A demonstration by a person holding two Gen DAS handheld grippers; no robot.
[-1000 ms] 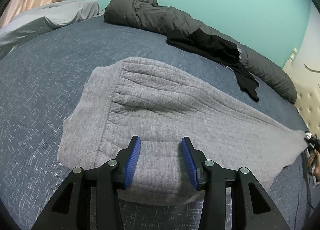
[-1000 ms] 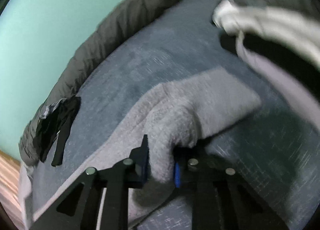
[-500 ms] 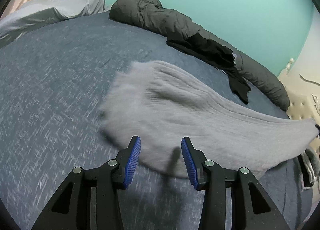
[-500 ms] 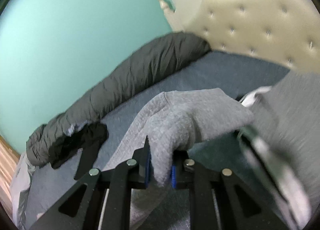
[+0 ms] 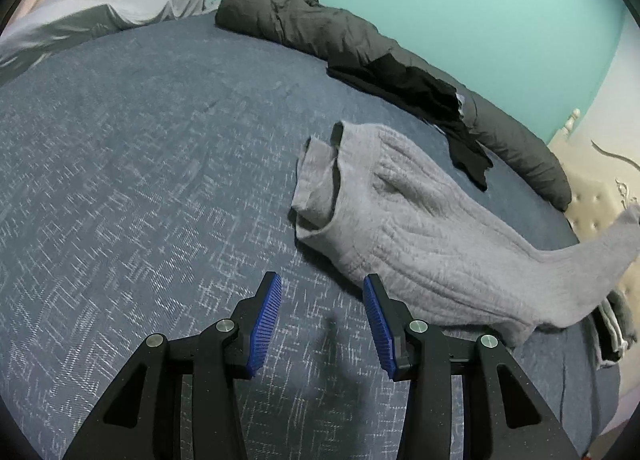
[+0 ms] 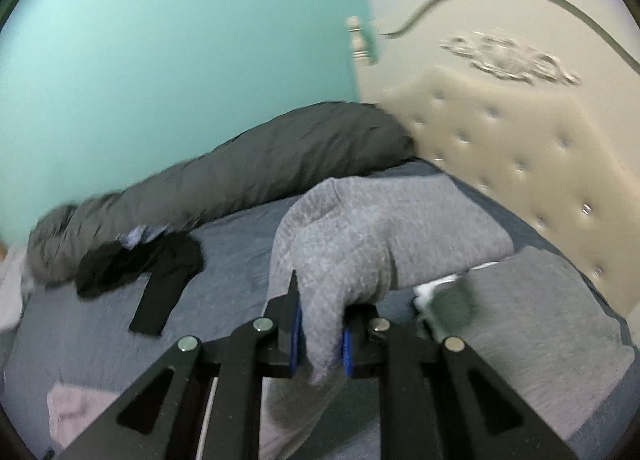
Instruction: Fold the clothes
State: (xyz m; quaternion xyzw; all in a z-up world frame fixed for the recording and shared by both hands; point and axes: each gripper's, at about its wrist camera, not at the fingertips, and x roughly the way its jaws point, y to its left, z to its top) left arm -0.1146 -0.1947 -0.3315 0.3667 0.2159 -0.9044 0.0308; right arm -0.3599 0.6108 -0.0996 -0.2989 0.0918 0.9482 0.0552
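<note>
Pinching one end of the grey knit garment, the right gripper has lifted it and dragged it across the bed, away from the left gripper, whose fingers stay spread and empty; folding awaits repositioning.

I see grey knit sweatpants stretched across the blue bed; waistband end lies rumpled and flat; the leg end is lifted clear.

Grey sweatpants beside parted, empty fingers
</note>
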